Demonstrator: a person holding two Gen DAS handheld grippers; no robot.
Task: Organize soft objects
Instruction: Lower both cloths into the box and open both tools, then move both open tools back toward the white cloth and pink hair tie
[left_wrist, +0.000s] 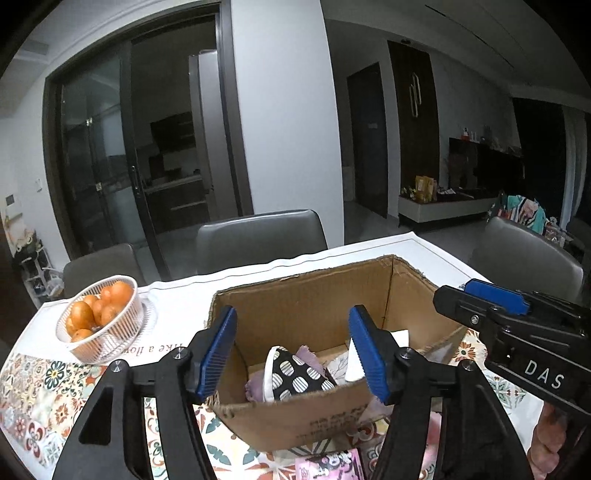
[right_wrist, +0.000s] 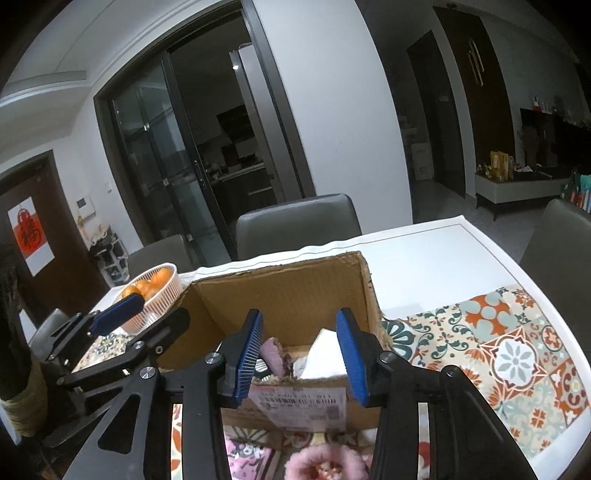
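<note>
Cardboard box (left_wrist: 317, 314) fills the lower centre of my left wrist view, open-topped, with a black-and-white dotted cloth (left_wrist: 295, 373), purple fabric (left_wrist: 255, 384) and something white (left_wrist: 356, 360) lying inside. My left gripper (left_wrist: 293, 356) spreads wide and empty over its near wall. My right gripper (right_wrist: 300, 354) also gapes wide, holding nothing, above the same box's labelled side. At the bottom edge of the right wrist view, a pink fluffy item (right_wrist: 325, 463) lies on the patterned tablecloth (right_wrist: 517, 354). A basket of oranges (left_wrist: 101, 321) sits at left.
</note>
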